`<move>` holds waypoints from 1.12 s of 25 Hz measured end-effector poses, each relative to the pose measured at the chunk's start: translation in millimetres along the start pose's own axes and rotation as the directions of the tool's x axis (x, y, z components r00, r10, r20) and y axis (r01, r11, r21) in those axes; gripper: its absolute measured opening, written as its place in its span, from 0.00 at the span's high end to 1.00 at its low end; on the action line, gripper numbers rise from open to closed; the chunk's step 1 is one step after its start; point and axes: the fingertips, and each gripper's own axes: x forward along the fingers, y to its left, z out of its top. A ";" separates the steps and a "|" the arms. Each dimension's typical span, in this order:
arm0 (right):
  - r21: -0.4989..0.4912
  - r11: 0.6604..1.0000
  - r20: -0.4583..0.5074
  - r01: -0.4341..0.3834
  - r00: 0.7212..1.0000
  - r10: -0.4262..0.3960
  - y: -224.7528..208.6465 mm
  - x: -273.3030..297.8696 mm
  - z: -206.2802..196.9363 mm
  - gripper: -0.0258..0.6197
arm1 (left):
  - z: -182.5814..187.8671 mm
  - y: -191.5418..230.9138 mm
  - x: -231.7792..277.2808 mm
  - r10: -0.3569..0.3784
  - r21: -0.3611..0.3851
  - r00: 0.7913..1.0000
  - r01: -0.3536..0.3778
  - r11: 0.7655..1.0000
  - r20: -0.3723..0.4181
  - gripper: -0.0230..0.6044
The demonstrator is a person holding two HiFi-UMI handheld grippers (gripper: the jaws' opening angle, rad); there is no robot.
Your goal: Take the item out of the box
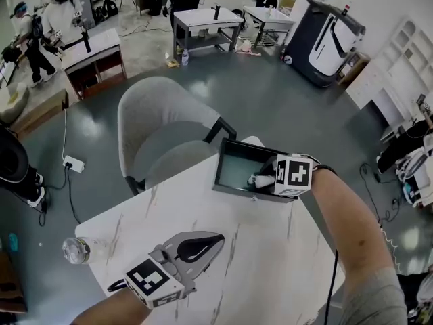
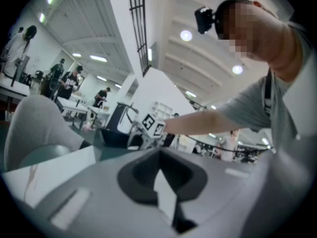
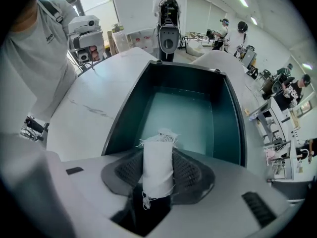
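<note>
Right gripper view looks down the right hand-held gripper (image 3: 158,155), whose two ribbed dark pads pinch a roll of white cloth (image 3: 157,170) from either side. The roll stands along the jaws, its frayed end and loose threads showing at top and bottom. It hangs inside the open dark box (image 3: 126,108), at the near end, above the pale teal floor; whether it touches that floor cannot be told. The box sits on a white marbled desk (image 3: 89,103).

In the head view the right hand-held gripper (image 1: 267,179) points steeply down into the box (image 1: 226,168), which lies at the desk's far edge, just beside a grey chair (image 1: 155,127). The left hand-held gripper (image 1: 213,239) lies level on the desk (image 1: 270,263), well apart from the box, with its jaws pressed together at the tips and nothing between them, as the left gripper view (image 2: 159,155) also shows.
</note>
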 end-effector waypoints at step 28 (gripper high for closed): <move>0.465 0.821 0.208 0.331 0.860 -0.465 -22.0 -164.6 44.5 0.72 | 133.8 30.1 40.4 0.110 0.184 0.990 -0.124 0.975 0.082 0.96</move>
